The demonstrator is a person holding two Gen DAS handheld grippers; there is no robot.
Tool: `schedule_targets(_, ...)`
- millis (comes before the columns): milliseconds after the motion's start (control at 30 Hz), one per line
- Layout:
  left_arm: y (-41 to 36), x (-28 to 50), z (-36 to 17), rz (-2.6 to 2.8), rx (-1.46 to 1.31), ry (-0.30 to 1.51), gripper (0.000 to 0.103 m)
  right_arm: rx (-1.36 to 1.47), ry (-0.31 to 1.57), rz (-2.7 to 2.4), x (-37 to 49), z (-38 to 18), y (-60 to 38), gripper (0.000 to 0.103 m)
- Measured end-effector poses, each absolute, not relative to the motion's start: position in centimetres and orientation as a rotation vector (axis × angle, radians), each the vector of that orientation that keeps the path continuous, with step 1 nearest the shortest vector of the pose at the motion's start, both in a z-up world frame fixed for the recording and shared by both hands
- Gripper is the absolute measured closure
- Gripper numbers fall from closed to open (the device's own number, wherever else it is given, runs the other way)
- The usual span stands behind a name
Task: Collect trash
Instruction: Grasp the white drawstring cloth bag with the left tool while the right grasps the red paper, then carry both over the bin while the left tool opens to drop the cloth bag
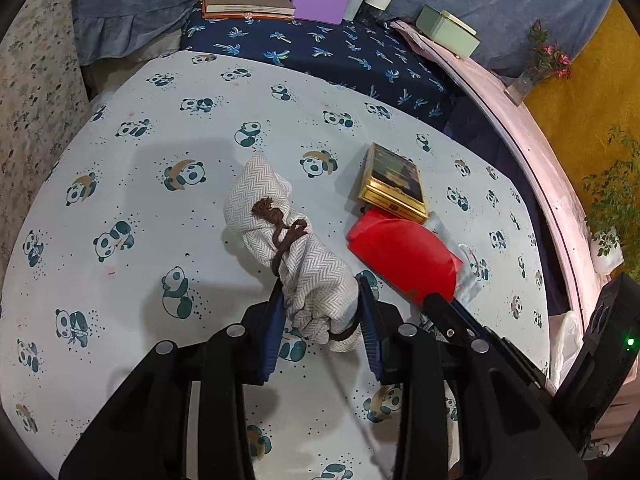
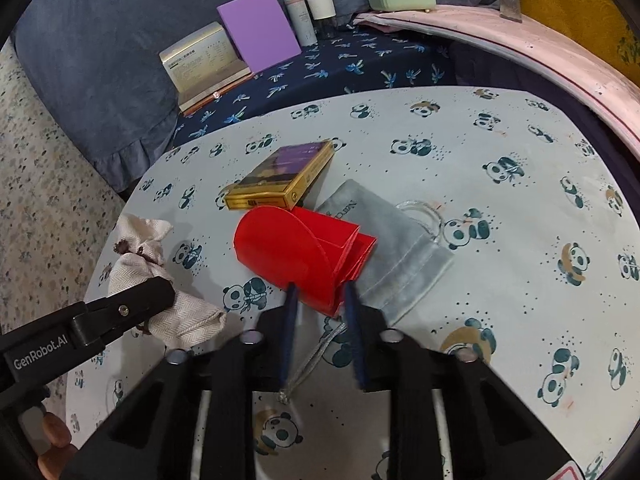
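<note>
Both grippers grip trash on the panda-print desk [image 1: 120, 208].
Left gripper [image 1: 322, 300] fingers pinch the herringbone pouch [image 1: 280, 232]; right gripper [image 2: 318, 300] fingers pinch the red folded card [image 2: 296, 248], gold box [image 2: 280, 176] at 12 o'clock.

The right tongs [image 2: 319, 292] are closed on the edge of a red folded paper piece [image 2: 298, 248]. It lies over a grey pouch [image 2: 394, 252], beside a gold box [image 2: 282, 176] on the panda-print surface [image 2: 500, 208].
</note>
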State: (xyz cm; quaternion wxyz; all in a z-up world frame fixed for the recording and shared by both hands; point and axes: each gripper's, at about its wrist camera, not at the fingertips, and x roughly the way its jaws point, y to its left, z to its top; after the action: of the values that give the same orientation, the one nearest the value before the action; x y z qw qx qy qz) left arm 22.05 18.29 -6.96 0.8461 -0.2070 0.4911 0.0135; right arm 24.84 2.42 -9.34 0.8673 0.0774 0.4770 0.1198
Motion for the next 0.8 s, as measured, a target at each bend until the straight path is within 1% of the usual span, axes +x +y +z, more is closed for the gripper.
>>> schedule_targets(200, 17.2, 21.7, -6.5, 0.011, -0.423, 1.032, 0.07, 0.193, 0.976, 0.264, 23.8, -8.5, 1.9, 0.097)
schedule_targets(433, 14.9, 20.3, -4.7, -0.03, -0.4, 1.009, 0.07, 0.219, 0.913, 0.255, 21.5, -5.5, -0.1, 0.101)
schedule_targets(800, 7.5, 17.2, -0.8, -0.146, -0.3, 0.963, 0.07, 0.286, 0.806, 0.164, 16.2, -1.0, -6.7, 0.102)
